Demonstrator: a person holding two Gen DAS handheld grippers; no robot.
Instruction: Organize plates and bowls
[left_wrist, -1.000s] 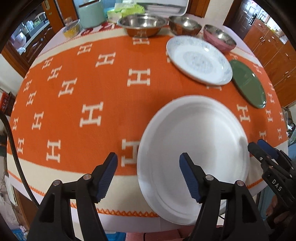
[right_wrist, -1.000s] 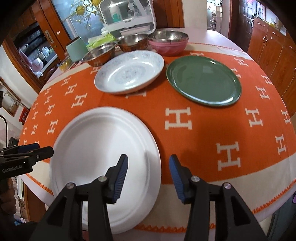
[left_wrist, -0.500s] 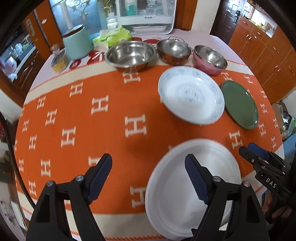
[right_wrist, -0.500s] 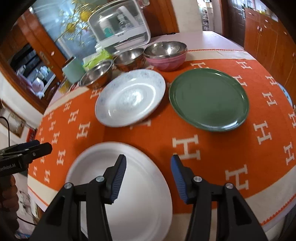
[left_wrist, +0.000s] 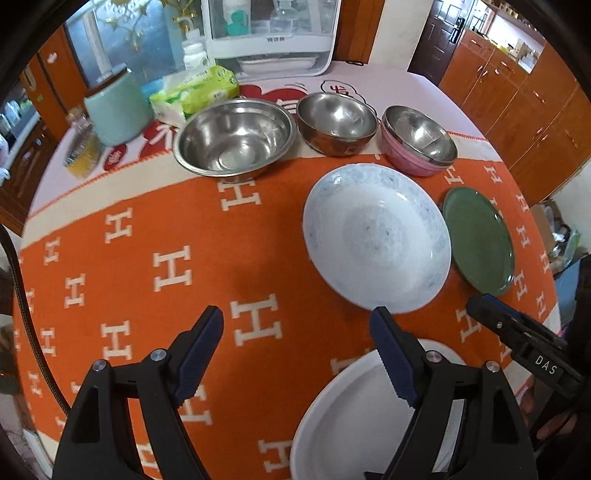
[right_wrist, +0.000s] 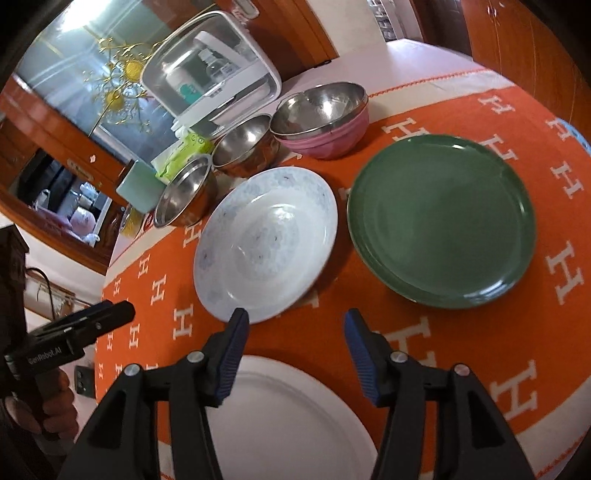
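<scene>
A plain white plate (left_wrist: 354, 417) (right_wrist: 288, 417) lies at the near edge of the orange cloth. Beyond it sit a blue-patterned white plate (left_wrist: 376, 240) (right_wrist: 266, 243) and a green plate (left_wrist: 480, 240) (right_wrist: 443, 221). Behind them stand a wide steel bowl (left_wrist: 234, 138) (right_wrist: 184, 197), a smaller steel bowl (left_wrist: 336, 122) (right_wrist: 245, 144) and a pink bowl with a steel bowl nested in it (left_wrist: 417, 142) (right_wrist: 325, 118). My left gripper (left_wrist: 295, 328) hovers open above bare cloth. My right gripper (right_wrist: 295, 328) hangs over the patterned plate's near rim, jaws opening, nothing between them.
The orange cloth (left_wrist: 147, 240) covers a round table. At the back stand a white appliance (left_wrist: 271, 33), a tissue pack (left_wrist: 195, 92), a mint canister (left_wrist: 116, 107) and a small jar (left_wrist: 81, 147). Wooden cabinets (left_wrist: 517, 96) line the right. A hand (right_wrist: 48, 402) holds the left gripper's grip.
Both grippers have pulled away from the white plate and moved toward the back of the table. The white plate now lies low in both views. Both pairs of jaws stand wider.
</scene>
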